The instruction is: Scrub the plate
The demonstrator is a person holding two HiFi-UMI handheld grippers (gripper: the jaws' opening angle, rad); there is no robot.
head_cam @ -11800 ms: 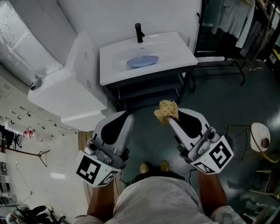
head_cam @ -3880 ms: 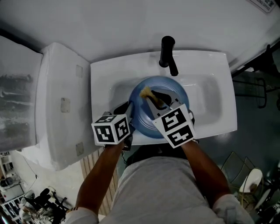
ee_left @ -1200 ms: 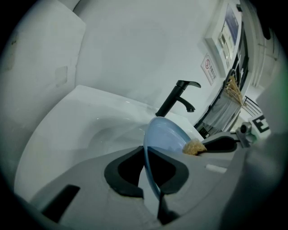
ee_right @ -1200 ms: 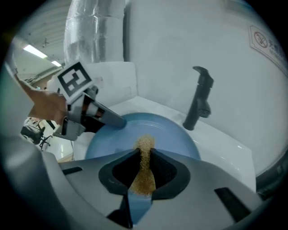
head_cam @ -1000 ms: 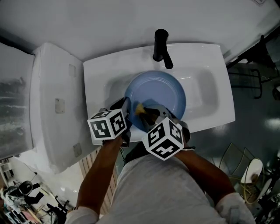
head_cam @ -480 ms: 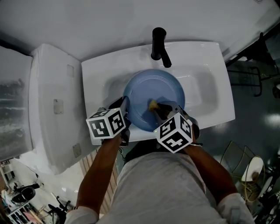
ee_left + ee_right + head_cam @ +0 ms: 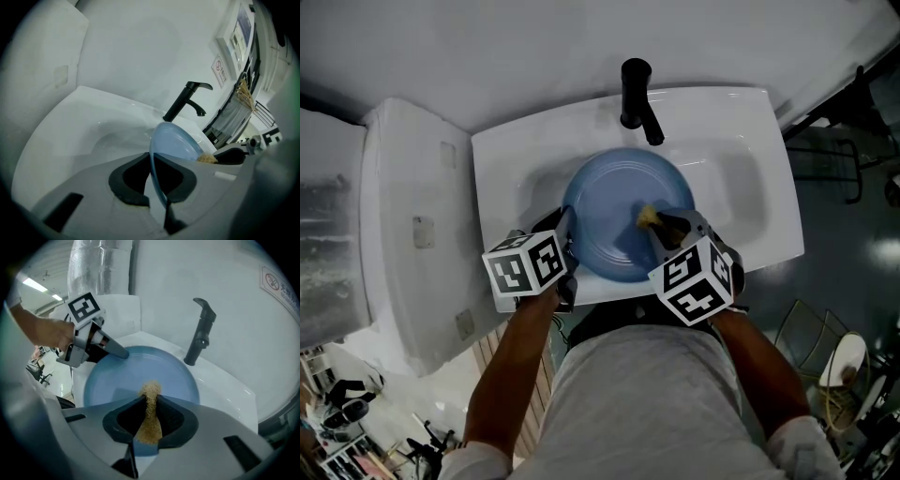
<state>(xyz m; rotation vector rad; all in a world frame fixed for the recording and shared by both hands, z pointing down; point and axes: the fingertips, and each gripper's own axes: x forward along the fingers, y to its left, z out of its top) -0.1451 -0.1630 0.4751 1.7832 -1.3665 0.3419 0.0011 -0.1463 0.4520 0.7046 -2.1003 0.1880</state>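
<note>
A round blue plate (image 7: 619,202) lies tilted in the white sink (image 7: 741,141). My left gripper (image 7: 566,228) is shut on the plate's left rim; in the left gripper view the thin rim (image 7: 156,185) runs edge-on between the dark pads. My right gripper (image 7: 664,226) is shut on a tan scrub pad (image 7: 648,217), whose tip rests on the plate's face right of centre. In the right gripper view the scrub pad (image 7: 150,416) fills the gap between the jaws, the plate (image 7: 117,380) lies under it, and the left gripper (image 7: 116,352) bites its far rim.
A black faucet (image 7: 635,92) stands at the back of the sink, its spout over the plate's far edge. A white cabinet (image 7: 403,216) adjoins the sink on the left. Dark floor and a metal rack (image 7: 848,159) are on the right.
My right gripper has slid the scrub pad across the plate, from its near left part to right of centre. The left gripper and the plate have stayed put.
</note>
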